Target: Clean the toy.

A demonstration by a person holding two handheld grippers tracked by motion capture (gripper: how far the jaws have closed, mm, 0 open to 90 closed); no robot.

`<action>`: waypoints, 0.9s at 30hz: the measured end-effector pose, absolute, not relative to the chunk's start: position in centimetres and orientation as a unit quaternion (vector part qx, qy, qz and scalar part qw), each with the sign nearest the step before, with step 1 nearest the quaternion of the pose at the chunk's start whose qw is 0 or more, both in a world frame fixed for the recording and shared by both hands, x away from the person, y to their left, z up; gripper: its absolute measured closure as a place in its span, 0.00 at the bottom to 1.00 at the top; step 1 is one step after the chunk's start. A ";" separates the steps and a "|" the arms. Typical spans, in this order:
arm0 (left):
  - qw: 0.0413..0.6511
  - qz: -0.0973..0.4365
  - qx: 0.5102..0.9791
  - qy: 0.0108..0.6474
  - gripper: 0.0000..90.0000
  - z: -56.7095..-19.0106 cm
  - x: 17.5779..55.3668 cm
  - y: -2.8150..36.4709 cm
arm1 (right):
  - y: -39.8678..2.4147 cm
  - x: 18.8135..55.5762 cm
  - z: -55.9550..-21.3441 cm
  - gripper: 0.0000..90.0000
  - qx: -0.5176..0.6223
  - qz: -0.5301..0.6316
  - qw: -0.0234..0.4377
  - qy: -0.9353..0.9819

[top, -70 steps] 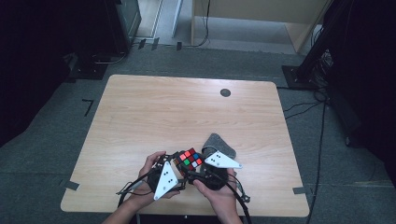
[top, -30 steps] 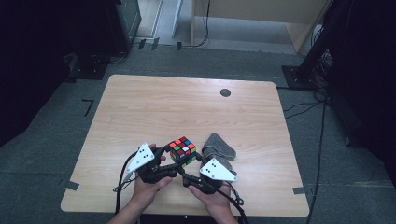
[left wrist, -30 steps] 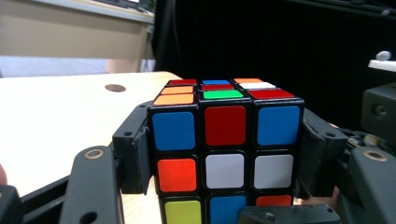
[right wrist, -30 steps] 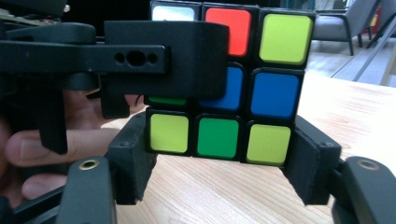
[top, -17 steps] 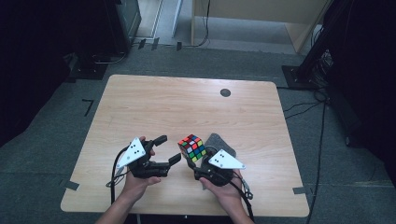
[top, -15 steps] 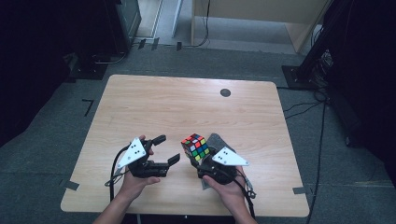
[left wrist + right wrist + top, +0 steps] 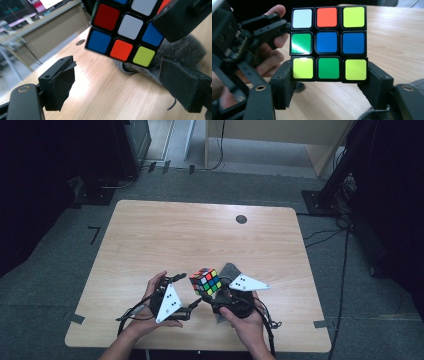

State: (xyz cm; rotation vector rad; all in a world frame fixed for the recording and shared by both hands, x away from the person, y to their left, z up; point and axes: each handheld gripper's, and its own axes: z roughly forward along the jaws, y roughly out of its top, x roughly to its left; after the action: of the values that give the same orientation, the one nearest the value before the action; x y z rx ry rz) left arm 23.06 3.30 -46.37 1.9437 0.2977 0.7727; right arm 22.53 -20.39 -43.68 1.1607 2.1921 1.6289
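Observation:
A scrambled colour cube point(image 7: 206, 281) hangs tilted above the table's near edge, and my right gripper point(image 7: 214, 295) is shut on its lowest layer. In the right gripper view both pads clamp the yellow-green-yellow row of the cube point(image 7: 328, 42). My left gripper point(image 7: 187, 291) is just left of the cube. Its jaws have just been opening and now stand apart with nothing between them. In the left gripper view the cube point(image 7: 125, 27) floats ahead of and above the open left gripper point(image 7: 117, 85). The left gripper's black fingers point(image 7: 270, 26) reach toward the cube's left side.
A grey fuzzy cloth point(image 7: 231, 270) lies on the wooden table point(image 7: 200, 235) under and behind the right gripper. It also shows as the grey cloth point(image 7: 180, 50) behind the cube. A small black disc point(image 7: 241, 219) sits near the far edge. Dark floor surrounds the table.
The left gripper let go of the cube, opened and drew left, then came back close beside it. The right gripper carried the cube slightly right and upward.

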 end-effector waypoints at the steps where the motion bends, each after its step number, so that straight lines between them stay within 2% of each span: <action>1: 0.487 0.326 0.802 0.119 0.16 -46.4 23.0 3.2 | -20.2 22.5 -43.7 0.38 0.389 0.546 0.081 0.737; 6: 0.482 0.340 0.801 0.106 0.19 -46.6 22.7 3.0 | -19.3 22.4 -43.9 0.38 0.382 0.531 0.052 0.755; 10: 0.481 0.352 0.799 0.081 0.36 -46.8 22.3 3.0 | -19.1 22.5 -44.2 0.38 0.385 0.532 0.040 0.753; 12: 0.487 0.341 0.799 0.087 0.37 -46.7 22.4 3.0 | -19.3 22.7 -44.3 0.37 0.389 0.540 0.029 0.746; 17: 0.486 0.332 0.797 0.132 0.38 -46.7 23.3 3.7 | -20.5 22.7 -43.7 0.24 0.382 0.575 0.042 0.722; 21: 0.502 0.302 0.789 0.182 0.38 -46.6 24.5 5.1 | -22.8 23.2 -43.3 0.23 0.410 0.594 0.076 0.688; 25: 0.516 0.285 0.780 0.209 0.38 -46.2 25.0 5.8 | -23.9 24.0 -44.9 0.25 0.442 0.507 0.174 0.719; 27: 0.525 0.273 0.776 0.219 0.38 -46.1 25.2 6.0 | -24.1 24.7 -46.3 0.25 0.455 0.464 0.180 0.738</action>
State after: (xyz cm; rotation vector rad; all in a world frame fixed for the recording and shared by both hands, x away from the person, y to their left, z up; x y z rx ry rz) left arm 25.20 6.02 -46.05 1.8563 0.5241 0.6519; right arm 24.67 -24.08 -46.29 1.2870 2.0855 1.3118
